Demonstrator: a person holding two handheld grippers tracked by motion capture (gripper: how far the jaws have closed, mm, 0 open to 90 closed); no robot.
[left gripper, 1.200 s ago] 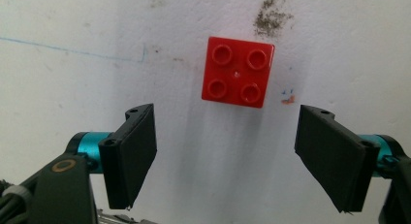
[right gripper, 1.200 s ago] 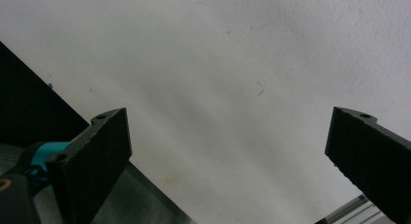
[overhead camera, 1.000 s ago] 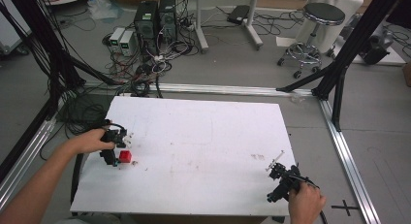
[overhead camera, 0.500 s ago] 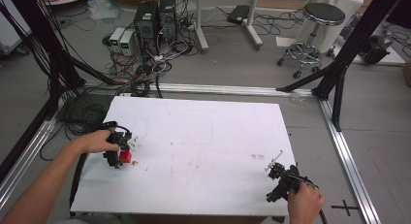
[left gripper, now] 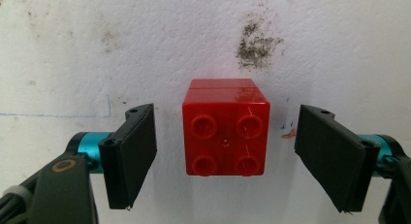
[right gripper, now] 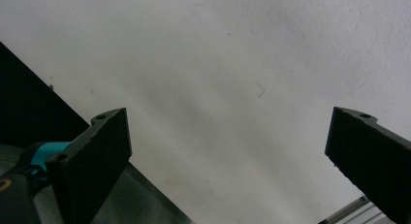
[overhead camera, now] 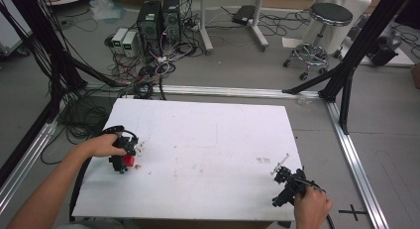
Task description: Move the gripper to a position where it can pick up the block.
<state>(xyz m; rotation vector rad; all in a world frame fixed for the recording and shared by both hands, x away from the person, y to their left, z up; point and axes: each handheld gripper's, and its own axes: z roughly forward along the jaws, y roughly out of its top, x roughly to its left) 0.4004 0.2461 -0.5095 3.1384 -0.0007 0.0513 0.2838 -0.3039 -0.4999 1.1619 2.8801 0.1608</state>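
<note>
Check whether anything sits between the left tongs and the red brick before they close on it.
Nothing visible does. The red brick sits on the white table between the open jaws of the left tongs, with only bare table showing in the gap on each side.

Left gripper (overhead camera: 123,158) low at the near-left, jaws apart; right gripper (overhead camera: 286,184) near-right, jaws wide

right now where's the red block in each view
High view: the red block sits near the table's left edge, at the left gripper.
Left gripper view: the block is at centre, between the open jaws, touching neither, studs facing the camera.
Right gripper view: not in it; open jaws over bare table.
Shared landmark: the white table, its stained surface in all three.
</note>
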